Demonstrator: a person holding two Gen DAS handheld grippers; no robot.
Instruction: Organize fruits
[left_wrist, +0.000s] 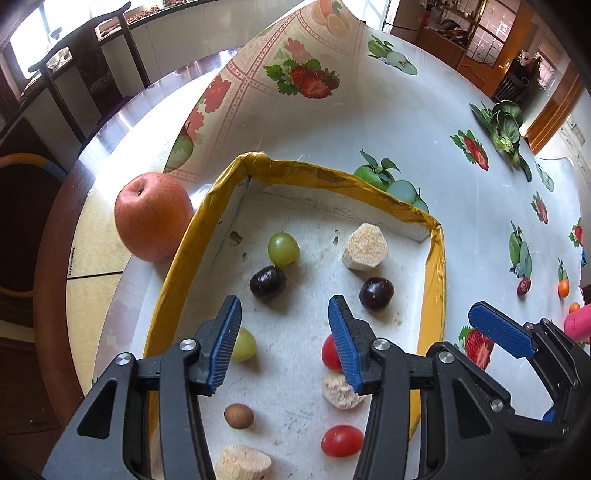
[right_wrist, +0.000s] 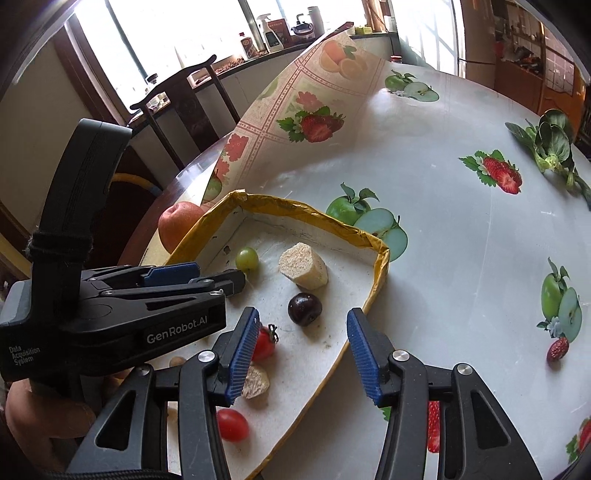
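The left gripper hangs over the tray, its blue pads parted and nothing between them. The tray is shallow, white inside, with a yellow taped rim, and it holds all the small pieces.

Just ahead of the left gripper's tips lie two dark cherries: one ahead of the left pad, the other ahead of the right pad. Farther ahead sit a green grape and a pale cut chunk, apart from each other. A second grape lies half hidden behind the left pad. A red tomato is partly hidden behind the right pad, with a crumbly piece just below it. Back toward the camera, between the gripper's arms, lie a brown nut, another tomato and a tan chunk.

Outside the tray, to the left gripper's left, an apple stands on the table, touching or nearly touching the rim.

The right gripper is also released, empty, its tips over the tray's near right edge. In its view the left gripper shows to its left, held by a hand. To the right gripper's right, on the fruit-print cloth, lies a small red fruit; well ahead and right lies a leafy green.
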